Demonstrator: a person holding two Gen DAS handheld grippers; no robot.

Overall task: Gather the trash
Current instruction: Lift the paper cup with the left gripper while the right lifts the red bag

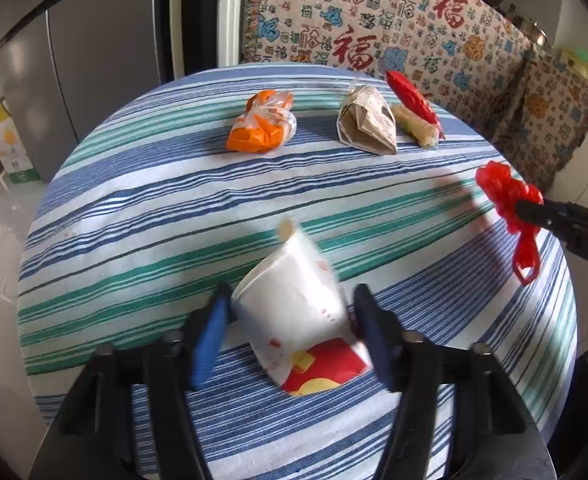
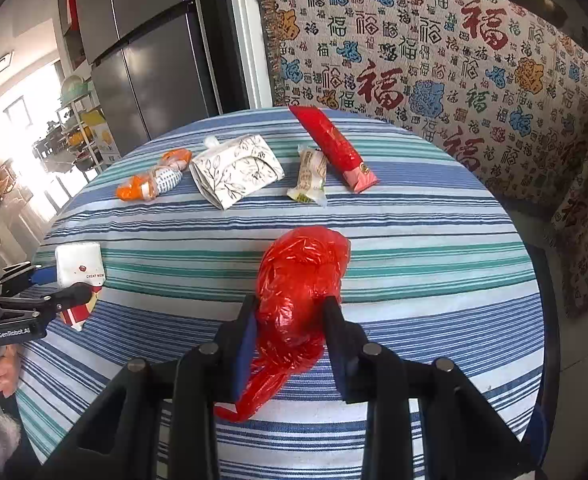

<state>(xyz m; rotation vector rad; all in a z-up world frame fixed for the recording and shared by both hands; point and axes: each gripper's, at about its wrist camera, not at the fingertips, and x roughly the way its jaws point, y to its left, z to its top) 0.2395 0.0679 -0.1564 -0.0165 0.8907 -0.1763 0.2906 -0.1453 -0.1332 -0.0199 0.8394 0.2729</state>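
My left gripper [image 1: 292,300] is shut on a white paper carton with a red and yellow base [image 1: 294,300], held tilted over the near part of the striped table [image 1: 134,208]; the carton also shows in the right wrist view [image 2: 78,266]. My right gripper [image 2: 290,304] is shut on a crumpled red plastic bag [image 2: 299,280], held above the table's near right; the bag also shows in the left wrist view [image 1: 509,196]. On the far side lie an orange wrapper [image 1: 260,124], a folded leaf-print paper bag [image 1: 367,122], a pale snack wrapper [image 2: 311,176] and a red foil packet [image 2: 333,146].
A sofa with a cover printed in Chinese characters [image 2: 433,60] stands behind and to the right of the round table. A grey refrigerator [image 2: 150,52] stands at the back left, with a shelf rack [image 2: 82,128] beside it.
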